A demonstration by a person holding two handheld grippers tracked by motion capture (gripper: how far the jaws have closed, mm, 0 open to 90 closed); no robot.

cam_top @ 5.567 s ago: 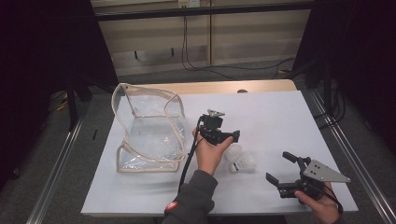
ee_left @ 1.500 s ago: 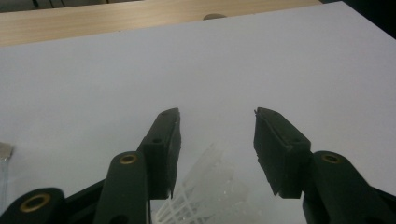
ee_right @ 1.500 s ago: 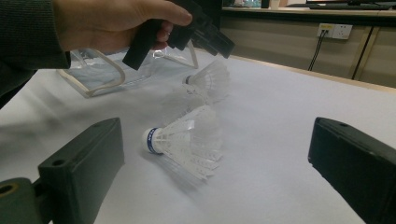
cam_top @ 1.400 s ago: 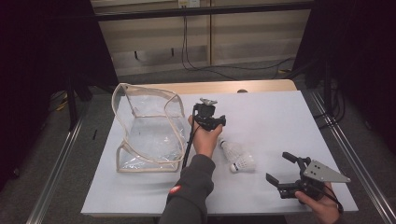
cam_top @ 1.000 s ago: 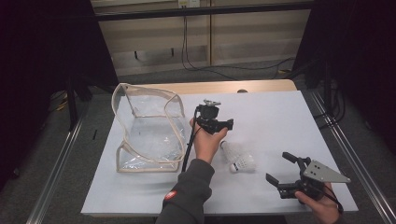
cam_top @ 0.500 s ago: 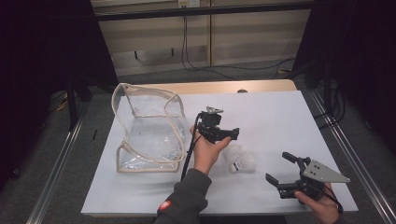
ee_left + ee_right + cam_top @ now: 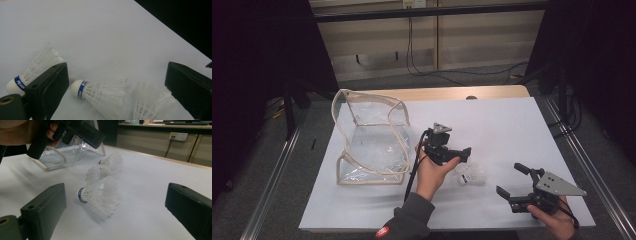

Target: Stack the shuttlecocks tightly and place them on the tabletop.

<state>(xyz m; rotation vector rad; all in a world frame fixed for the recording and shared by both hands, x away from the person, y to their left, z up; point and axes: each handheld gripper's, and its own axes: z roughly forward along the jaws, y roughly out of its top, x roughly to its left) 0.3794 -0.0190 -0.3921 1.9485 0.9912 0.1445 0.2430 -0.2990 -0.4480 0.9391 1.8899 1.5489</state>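
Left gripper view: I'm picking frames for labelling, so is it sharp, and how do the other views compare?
Left gripper view: soft, hazy, shuttlecock feathers smeared. Right gripper view: sharper, shuttlecock crisp, far wall blurred. High view: even light on the table, dark surroundings.

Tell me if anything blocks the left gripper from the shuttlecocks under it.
Nothing visible does. The left gripper hovers with jaws that have just been opening; the middle shuttlecock lies on bare table between them, untouched. Another shuttlecock lies partly behind one jaw, a third beside the other.
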